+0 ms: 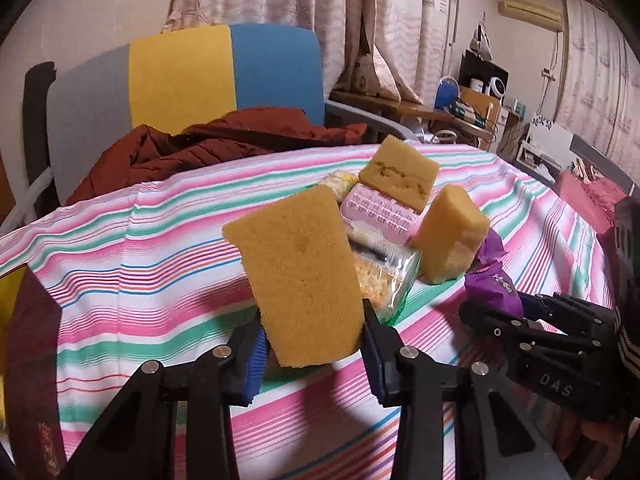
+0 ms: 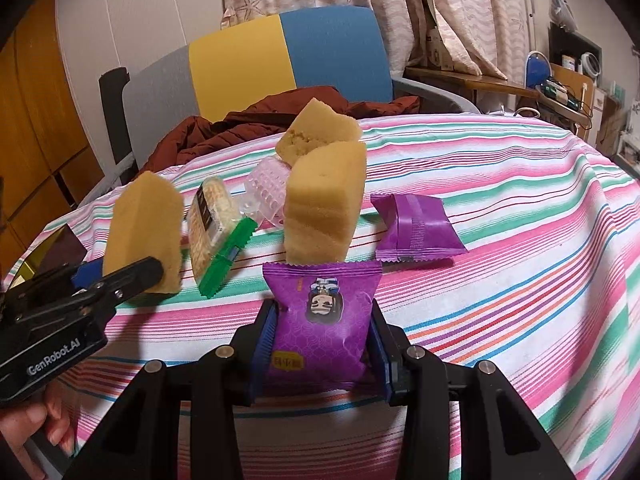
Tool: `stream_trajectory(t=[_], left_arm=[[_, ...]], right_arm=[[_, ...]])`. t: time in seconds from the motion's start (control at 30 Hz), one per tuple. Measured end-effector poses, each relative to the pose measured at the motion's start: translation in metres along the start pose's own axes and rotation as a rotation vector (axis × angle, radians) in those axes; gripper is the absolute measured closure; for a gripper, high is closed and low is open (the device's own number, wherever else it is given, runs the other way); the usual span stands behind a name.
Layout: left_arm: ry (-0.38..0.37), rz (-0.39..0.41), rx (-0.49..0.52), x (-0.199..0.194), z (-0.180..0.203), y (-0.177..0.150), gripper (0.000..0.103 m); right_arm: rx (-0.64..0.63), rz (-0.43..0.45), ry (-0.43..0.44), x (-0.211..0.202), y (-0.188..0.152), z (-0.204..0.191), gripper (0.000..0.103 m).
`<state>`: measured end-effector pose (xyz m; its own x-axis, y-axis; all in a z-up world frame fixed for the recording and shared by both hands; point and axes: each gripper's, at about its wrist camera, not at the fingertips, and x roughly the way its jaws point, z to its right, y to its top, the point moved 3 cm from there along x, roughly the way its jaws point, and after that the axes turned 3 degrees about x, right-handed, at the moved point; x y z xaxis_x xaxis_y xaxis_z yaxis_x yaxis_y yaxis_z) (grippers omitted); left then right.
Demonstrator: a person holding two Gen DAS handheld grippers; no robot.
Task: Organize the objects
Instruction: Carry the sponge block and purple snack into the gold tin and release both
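Now the left hand-held gripper point(image 1: 312, 344) is closed on a yellow sponge point(image 1: 300, 276), and the right hand-held gripper point(image 2: 322, 346) is closed on a purple snack packet point(image 2: 322, 320), both above the striped worktop point(image 2: 520, 280). Each should probably go down beside its like, gently.

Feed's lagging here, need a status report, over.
Left hand-held gripper shut on sponge. Right hand-held gripper shut on purple snack packet. Upright sponge just ahead of right.
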<state>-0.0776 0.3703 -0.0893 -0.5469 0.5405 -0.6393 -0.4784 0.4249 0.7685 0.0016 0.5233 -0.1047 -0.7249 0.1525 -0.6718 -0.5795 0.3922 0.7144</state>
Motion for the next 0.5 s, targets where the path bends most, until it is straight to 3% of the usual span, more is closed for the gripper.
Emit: stream_trajectory(t=[0.3,0.5], left_arm=[[-0.003,0.043,-0.049,-0.021,-0.008,-0.014,0.063],[-0.010,0.060,-0.042,-0.036,-0.004,-0.024,0.063]], right_arm=[[0.005,0.020,0.006,-0.003,0.001,0.000,0.060],[-0.019,0.095,0.015,-0.018,0.001,-0.008,0.060]])
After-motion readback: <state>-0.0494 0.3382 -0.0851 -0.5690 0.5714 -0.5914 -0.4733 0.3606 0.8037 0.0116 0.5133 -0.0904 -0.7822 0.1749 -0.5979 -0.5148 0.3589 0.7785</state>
